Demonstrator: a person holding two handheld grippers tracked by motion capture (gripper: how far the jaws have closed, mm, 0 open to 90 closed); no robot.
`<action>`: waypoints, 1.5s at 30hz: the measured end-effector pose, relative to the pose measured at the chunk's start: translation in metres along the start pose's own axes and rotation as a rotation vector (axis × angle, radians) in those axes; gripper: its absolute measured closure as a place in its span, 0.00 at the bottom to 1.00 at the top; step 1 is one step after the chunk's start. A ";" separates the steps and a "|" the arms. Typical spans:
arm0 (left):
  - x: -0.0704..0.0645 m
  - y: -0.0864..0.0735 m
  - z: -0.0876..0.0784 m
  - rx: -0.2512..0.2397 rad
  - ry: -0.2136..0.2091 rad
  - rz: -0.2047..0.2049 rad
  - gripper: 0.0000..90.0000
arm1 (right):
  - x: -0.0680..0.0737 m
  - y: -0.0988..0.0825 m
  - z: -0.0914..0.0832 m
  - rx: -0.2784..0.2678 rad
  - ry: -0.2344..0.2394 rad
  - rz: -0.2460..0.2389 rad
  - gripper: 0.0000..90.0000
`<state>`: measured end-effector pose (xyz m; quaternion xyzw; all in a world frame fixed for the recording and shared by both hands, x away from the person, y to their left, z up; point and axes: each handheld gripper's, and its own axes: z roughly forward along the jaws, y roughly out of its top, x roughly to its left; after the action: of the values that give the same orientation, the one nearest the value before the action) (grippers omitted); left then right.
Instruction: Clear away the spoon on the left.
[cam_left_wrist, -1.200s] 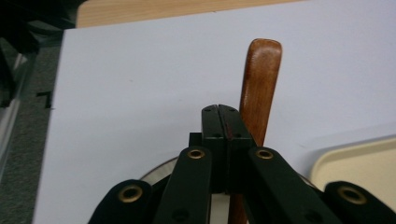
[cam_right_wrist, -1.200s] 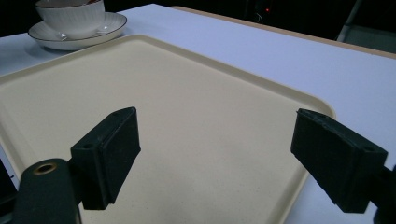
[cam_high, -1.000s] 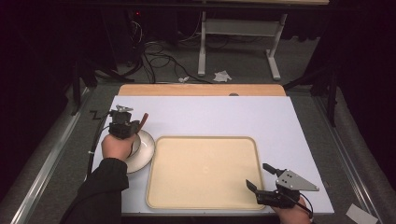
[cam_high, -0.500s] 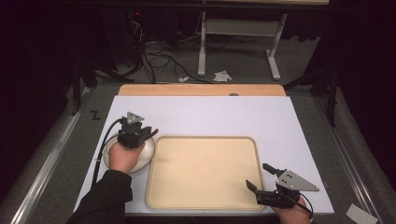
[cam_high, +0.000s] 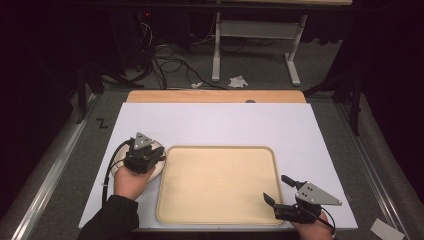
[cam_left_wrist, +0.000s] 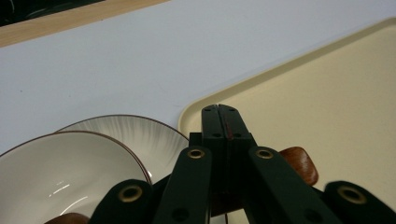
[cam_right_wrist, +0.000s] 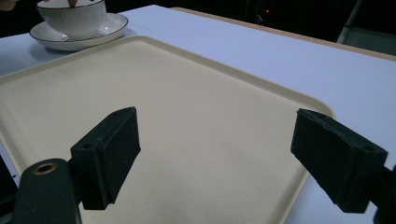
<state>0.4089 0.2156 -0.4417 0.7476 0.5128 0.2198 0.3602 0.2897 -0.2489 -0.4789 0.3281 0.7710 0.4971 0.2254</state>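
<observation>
A white cup (cam_left_wrist: 56, 172) stands on a white saucer (cam_left_wrist: 144, 137) just left of the beige tray (cam_high: 220, 148). My left gripper (cam_high: 156, 156) hovers over them, and a hand holds it from the near side. Its jaws are pressed together (cam_left_wrist: 222, 114), and a brown wooden utensil (cam_left_wrist: 299, 161) crosses under them, one end over the cup. The grip point itself is hidden by the jaw links. My right gripper (cam_high: 276, 188) is at the tray's near right corner. It stands wide open (cam_right_wrist: 219, 140) over bare tray (cam_right_wrist: 187, 93), with the cup (cam_right_wrist: 72, 16) far off.
The tray lies on a white mat whose far edge meets a wooden strip (cam_high: 215, 96). The left gripper's black cable (cam_high: 107, 175) loops beside the saucer. Cables and metal table legs (cam_high: 216, 50) are on the floor beyond the table.
My left gripper has drawn back toward the person and slightly right, from beyond the saucer to directly over the cup. The right gripper has stayed put.
</observation>
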 end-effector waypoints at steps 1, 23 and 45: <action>-0.003 -0.003 -0.003 -0.002 -0.010 0.012 1.00 | 0.000 0.000 0.000 0.000 0.000 -0.001 0.19; -0.017 -0.051 -0.045 -0.044 -0.077 0.069 1.00 | 0.001 0.000 0.000 -0.001 -0.002 -0.006 0.19; 0.006 -0.088 -0.111 -0.178 -0.043 0.001 1.00 | 0.001 0.000 0.001 0.004 -0.005 -0.007 0.19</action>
<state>0.2803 0.2749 -0.4380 0.7175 0.4831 0.2483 0.4360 0.2896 -0.2471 -0.4789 0.3269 0.7725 0.4941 0.2284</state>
